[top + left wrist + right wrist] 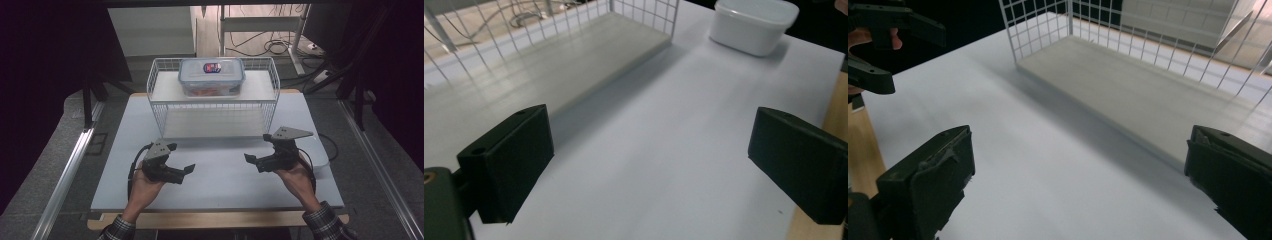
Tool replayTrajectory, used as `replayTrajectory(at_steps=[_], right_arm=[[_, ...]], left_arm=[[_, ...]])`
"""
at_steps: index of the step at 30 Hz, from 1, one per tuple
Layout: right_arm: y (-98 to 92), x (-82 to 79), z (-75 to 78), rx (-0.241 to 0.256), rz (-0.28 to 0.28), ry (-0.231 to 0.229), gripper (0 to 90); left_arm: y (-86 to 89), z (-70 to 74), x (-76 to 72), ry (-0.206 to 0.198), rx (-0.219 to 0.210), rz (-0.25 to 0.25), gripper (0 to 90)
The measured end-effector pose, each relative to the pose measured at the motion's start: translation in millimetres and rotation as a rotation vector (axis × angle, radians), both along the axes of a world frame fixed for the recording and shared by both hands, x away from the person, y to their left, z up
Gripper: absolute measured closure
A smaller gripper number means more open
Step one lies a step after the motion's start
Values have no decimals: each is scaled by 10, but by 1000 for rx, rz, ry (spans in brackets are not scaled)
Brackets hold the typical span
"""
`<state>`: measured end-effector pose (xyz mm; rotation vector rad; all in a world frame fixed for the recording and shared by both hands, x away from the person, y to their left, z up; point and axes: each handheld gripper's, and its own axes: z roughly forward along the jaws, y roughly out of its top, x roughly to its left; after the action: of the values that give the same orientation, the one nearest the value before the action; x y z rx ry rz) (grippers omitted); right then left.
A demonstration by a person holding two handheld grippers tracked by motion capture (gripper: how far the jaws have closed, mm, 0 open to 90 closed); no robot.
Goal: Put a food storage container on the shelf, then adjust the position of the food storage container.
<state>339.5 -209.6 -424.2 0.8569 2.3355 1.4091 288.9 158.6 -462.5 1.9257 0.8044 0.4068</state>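
Note:
My left gripper [181, 158] is held low over the front left of the white table [220, 185], jaws wide apart and nothing between them; in the left gripper view its gripper [649, 165] faces bare tabletop. My right gripper [258, 147] hovers at the front right, also open and empty, and the right gripper view has this gripper [1078, 185] pointing toward the wire rack. The two grippers face each other across a gap. A clear lidded food box [211, 75] rests on the top shelf of the white wire rack [272, 95].
The rack's lower shelf [574, 55] [1128, 85] is bare. A white tub [754, 22] stands at the table's right edge [320, 150], behind my right hand. The left gripper [878, 45] shows far off in the right gripper view. Cables lie on the floor beyond.

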Motion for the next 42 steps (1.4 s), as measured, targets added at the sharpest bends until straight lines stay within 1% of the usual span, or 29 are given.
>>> replayTrajectory(at_steps=[1, 2, 3, 4, 5, 8, 9, 10, 11, 12, 13, 14, 15, 16, 18, 19, 21, 23, 24, 27, 30, 32, 34, 37, 38, 39, 40, 41, 42], right_arm=[[-2, -19, -23, -4, 7, 4, 0], [-10, -62, -71, -20, 9, 2, 6], [-10, -62, -71, -20, 9, 2, 6], [-25, -103, -121, -33, 9, -3, 10], [-25, -103, -121, -33, 9, -3, 10], [-61, -153, -191, -36, 10, -4, 13], [-85, -183, -236, -41, 9, -7, 14], [-85, -183, -236, -41, 9, -7, 14], [-102, -213, -279, -39, 11, -8, 15], [-102, -213, -279, -39, 11, -8, 15], [-115, -239, -321, -45, 14, -1, 15], [-115, -239, -321, -45, 14, -1, 15], [-128, -261, -358, -45, 13, 6, 16], [-136, -269, -376, -48, 13, 9, 17], [-144, -281, -391, -50, 11, 15, 18], [-166, -302, -423, -62, 8, 14, 20], [-188, -316, -455, -78, -2, 17, 21], [-200, -316, -471, -83, -6, 18, 21], [-218, -308, -498, -88, -19, 29, 21], [-223, -290, -512, -94, -31, 53, 13], [-189, -286, -523, -118, -39, 59, 3], [-172, -283, -530, -124, -47, 70, 0], [-176, -281, -516, -127, -46, 87, 0], [-200, -281, -477, -127, -43, 96, 2], [-217, -278, -449, -127, -56, 95, 25], [-267, -269, -384, -125, -72, 99, 81], [-267, -269, -384, -125, -72, 99, 81], [-301, -262, -352, -120, -86, 93, 115], [-396, -241, -280, -102, -125, 90, 234]], left_arm=[[-1, -22, -23, -1, 3, 1, 40], [1, -68, -64, 7, 6, -1, 39], [1, -68, -64, 7, 6, -1, 38], [7, -113, -102, 14, 8, -1, 38], [7, -113, -102, 14, 8, -1, 38], [21, -171, -164, 24, 4, 5, 38], [28, -208, -205, 19, 19, 10, 38], [28, -208, -205, 19, 19, 10, 38], [31, -251, -239, 10, 42, 22, 38], [31, -251, -239, 10, 42, 22, 38], [31, -275, -252, 13, 47, 24, 38], [32, -298, -263, 17, 52, 26, 38], [32, -320, -272, 20, 58, 29, 37], [29, -356, -289, 24, 71, 30, 35], [29, -370, -297, 24, 76, 31, 34], [33, -394, -314, 28, 83, 33, 33], [44, -417, -320, 35, 83, 35, 33], [52, -425, -319, 39, 83, 37, 33], [60, -428, -318, 39, 82, 40, 33], [96, -421, -318, 34, 72, 55, 33], [118, -433, -306, 38, 71, 64, 33], [127, -446, -300, 43, 72, 67, 34], [129, -452, -297, 45, 80, 67, 34], [124, -455, -298, 42, 83, 66, 34], [121, -455, -298, 43, 82, 64, 34], [116, -455, -297, 41, 84, 62, 34], [116, -455, -297, 41, 84, 62, 34], [117, -454, -297, 40, 86, 62, 34], [121, -453, -296, 40, 86, 62, 34]])
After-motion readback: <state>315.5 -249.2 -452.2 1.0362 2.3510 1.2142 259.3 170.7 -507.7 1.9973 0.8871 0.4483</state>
